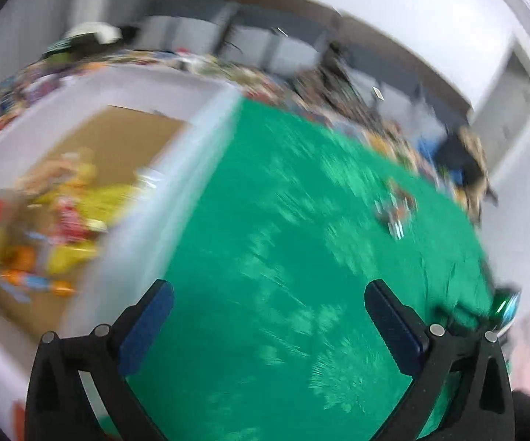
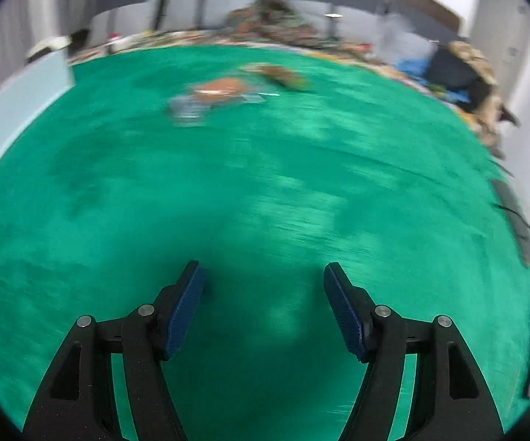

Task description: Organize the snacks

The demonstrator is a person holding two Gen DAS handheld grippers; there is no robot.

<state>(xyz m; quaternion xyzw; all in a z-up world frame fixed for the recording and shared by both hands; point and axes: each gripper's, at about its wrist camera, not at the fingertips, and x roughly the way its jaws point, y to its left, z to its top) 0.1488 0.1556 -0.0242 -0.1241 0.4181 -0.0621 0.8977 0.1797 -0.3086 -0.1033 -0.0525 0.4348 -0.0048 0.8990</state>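
Observation:
Both views are motion-blurred. My left gripper stands wide open over the green cloth, nothing between its blue pads. To its left a white-walled box with a cardboard floor holds several yellow, red and orange snack packets. A small snack packet lies on the cloth far to the right. My right gripper is open above bare green cloth. Ahead of it lie an orange-and-silver snack packet and a brown packet.
A dark-and-tan heap sits at the cloth's far right edge. Mixed clutter lines the far edge. The white box wall shows at the left. A shiny green object lies by the cloth's right edge.

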